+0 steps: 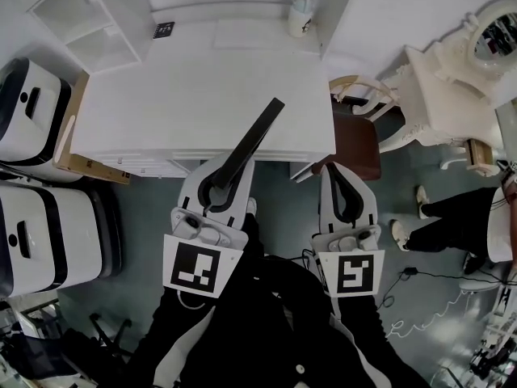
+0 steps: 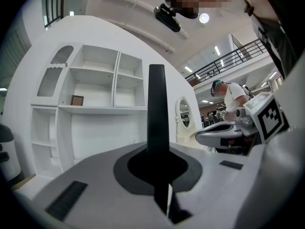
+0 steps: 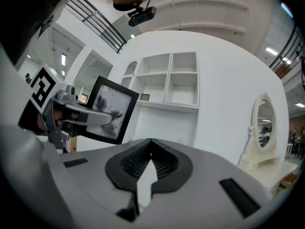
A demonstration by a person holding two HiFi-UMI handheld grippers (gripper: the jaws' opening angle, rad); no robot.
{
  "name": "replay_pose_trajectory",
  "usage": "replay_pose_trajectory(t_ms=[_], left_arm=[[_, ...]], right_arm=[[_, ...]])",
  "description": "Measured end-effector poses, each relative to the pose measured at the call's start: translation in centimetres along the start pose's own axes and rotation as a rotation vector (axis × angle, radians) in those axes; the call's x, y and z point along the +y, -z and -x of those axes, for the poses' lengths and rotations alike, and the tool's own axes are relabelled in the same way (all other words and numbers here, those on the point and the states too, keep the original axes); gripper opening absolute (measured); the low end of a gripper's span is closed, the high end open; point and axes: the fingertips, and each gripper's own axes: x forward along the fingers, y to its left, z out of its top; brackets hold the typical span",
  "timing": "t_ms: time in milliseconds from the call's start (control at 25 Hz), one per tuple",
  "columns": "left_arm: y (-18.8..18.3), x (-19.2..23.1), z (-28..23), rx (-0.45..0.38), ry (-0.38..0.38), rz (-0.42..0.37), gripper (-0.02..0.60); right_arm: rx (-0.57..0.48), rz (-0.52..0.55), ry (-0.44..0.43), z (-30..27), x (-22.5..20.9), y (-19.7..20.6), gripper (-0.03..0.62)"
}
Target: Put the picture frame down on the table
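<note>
Left claw: my left gripper (image 1: 229,168) pinches one edge of the frame between its pads.
Frame: black frame (image 1: 260,126), held on edge (from above I see only its thin side). It juts forward from the left claw over the near edge of the table (image 1: 161,111) and does not lie flat on it. The right gripper view shows its face, a grey picture.
Right claw: my right gripper (image 1: 339,170) has its jaws pressed together with nothing between them. It is beside the left one, just off the table's near right corner.
Chair: brown seat (image 1: 357,144), by that same corner.
Table, far edge: a bottle (image 1: 301,13), well apart from the frame.
Ahead: white shelves (image 2: 95,85).
</note>
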Motion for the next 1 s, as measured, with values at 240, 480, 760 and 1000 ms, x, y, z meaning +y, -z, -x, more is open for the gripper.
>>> replay_pose_trajectory(t_ms=[240, 480, 760, 1000], left_arm=[[0.4, 3.0, -4.0, 0.008, 0.042, 0.025, 0.012], [0.8, 5.2, -8.4, 0.010, 0.106, 0.031, 0.012], [1.3, 7.4, -12.5, 0.007, 0.166, 0.014, 0.012], [1.0, 8.9, -14.9, -0.009, 0.200, -0.011, 0.012]], right_arm=[[0.031, -0.016, 0.045, -4.9, -1.9, 0.2, 0.003], [0.042, -0.008, 0.072, -9.5, -3.5, 0.0, 0.003], [0.034, -0.098, 0.087, -13.8, -4.8, 0.3, 0.003], [0.014, -0.127, 0.091, -17.0, -5.4, 0.1, 0.003]])
